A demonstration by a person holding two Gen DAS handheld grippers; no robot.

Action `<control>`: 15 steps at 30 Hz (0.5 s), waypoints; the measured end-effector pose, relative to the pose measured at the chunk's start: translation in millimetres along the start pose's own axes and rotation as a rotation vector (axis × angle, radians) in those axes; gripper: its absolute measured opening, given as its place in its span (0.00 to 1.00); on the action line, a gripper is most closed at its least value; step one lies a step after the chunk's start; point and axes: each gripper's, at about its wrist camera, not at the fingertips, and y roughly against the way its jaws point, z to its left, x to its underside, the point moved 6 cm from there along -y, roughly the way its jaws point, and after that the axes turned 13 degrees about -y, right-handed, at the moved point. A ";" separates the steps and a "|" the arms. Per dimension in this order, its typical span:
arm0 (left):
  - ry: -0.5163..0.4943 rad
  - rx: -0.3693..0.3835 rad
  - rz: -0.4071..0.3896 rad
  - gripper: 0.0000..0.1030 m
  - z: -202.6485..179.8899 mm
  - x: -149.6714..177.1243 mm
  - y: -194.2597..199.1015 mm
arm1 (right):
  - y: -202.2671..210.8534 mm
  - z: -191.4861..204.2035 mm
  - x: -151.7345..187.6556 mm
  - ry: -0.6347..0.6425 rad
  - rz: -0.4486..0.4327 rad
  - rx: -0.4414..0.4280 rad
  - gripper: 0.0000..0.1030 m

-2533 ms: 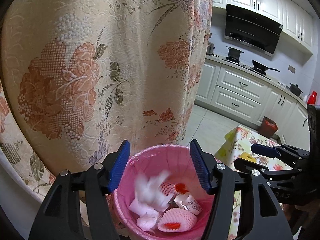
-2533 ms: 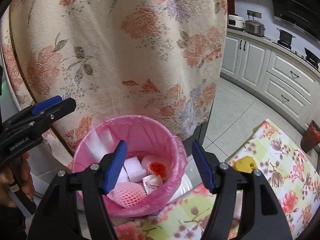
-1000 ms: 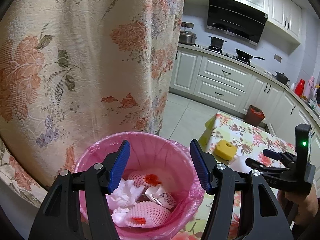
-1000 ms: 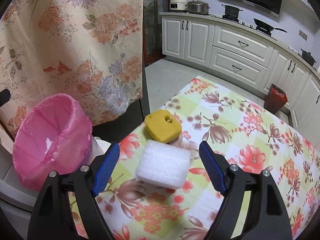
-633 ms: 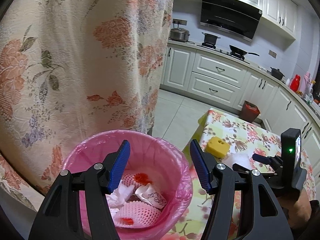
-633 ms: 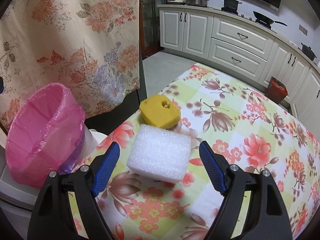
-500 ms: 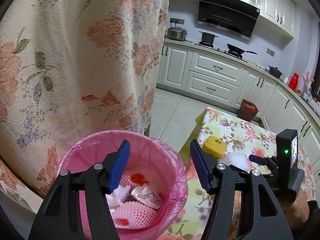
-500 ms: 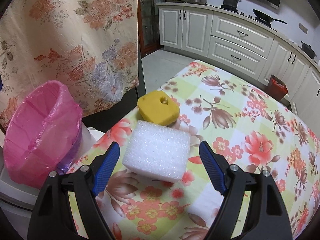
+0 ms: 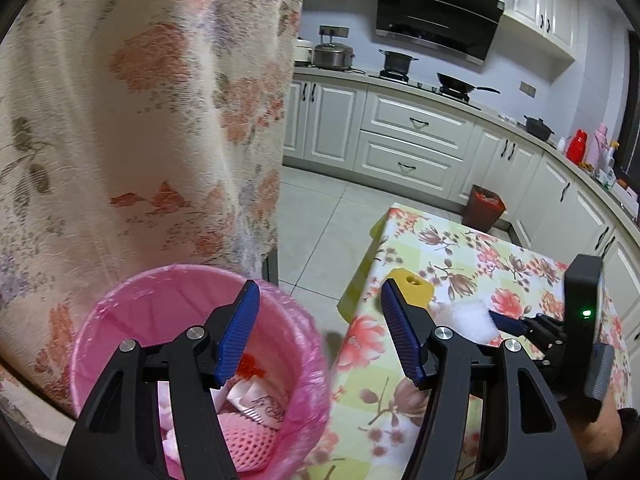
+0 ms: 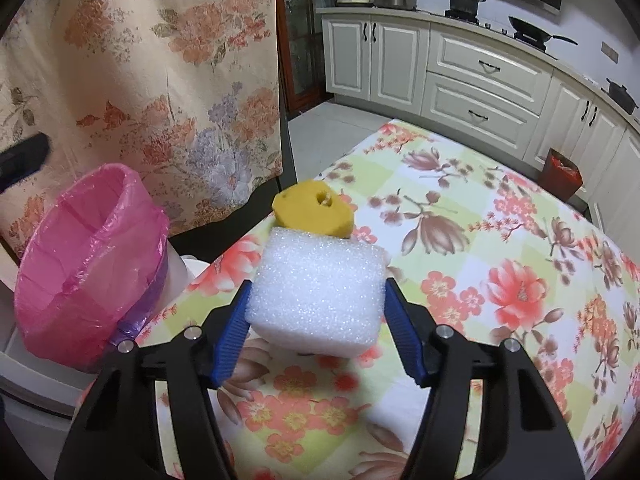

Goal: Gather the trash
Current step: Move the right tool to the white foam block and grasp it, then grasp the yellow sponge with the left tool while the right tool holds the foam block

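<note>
- Two blue pads of my right gripper (image 10: 316, 320) sit against the sides of the white foam block (image 10: 320, 292) — the jaws have just been closing, and the block now fills the gap between them.
- From my right wrist, the gripper tilts down over the floral tablecloth (image 10: 500, 272); the block lies on the cloth, and a yellow sponge piece (image 10: 314, 210) touches its far edge.
- Left of the table edge in that view stands the pink-lined bin (image 10: 88, 264), beside the flowered curtain (image 10: 160, 60).
- From my left wrist, my left gripper (image 9: 318, 334) hangs half open with nothing between its pads, angled down — its left finger over the bin's (image 9: 120, 320) mouth, its right finger over the table's near corner.
- Inside the bin I see pink foam fruit netting (image 9: 244, 440) and a crumpled paper cup (image 9: 260, 400).
- Further right in this view, my right hand (image 9: 600, 424) grips its tool low over the cloth, and the white block (image 9: 470, 320) shows at its tip, just beside the yellow piece (image 9: 414, 286).
</note>
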 end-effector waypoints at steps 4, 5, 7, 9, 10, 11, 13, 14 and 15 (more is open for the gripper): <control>-0.021 0.023 0.007 0.57 -18.6 -6.0 -14.1 | 9.6 -10.7 -7.7 -0.009 -0.024 0.005 0.61; -0.027 0.031 0.010 0.57 -24.5 -7.0 -18.8 | 11.6 -14.8 -10.2 -0.013 -0.030 0.007 0.61; -0.037 0.043 0.017 0.57 -34.2 -7.6 -27.8 | 14.3 -21.7 -14.0 -0.018 -0.037 0.009 0.61; -0.049 0.057 0.025 0.57 -46.3 -9.5 -38.8 | 16.5 -30.2 -18.5 -0.024 -0.044 0.013 0.61; -0.054 0.061 0.029 0.57 -50.8 -10.2 -43.4 | 17.1 -33.0 -19.5 -0.026 -0.046 0.013 0.61; -0.059 0.066 0.033 0.57 -54.6 -10.7 -48.2 | 17.9 -36.7 -21.1 -0.028 -0.049 0.014 0.61; -0.066 0.074 0.044 0.57 -62.4 -11.8 -59.5 | 19.7 -44.1 -24.5 -0.032 -0.056 0.015 0.61; -0.069 0.079 0.051 0.57 -66.0 -12.1 -66.1 | 19.9 -47.4 -25.7 -0.034 -0.059 0.016 0.61; -0.071 0.083 0.056 0.57 -67.9 -11.7 -70.0 | 20.8 -51.4 -27.6 -0.037 -0.063 0.017 0.61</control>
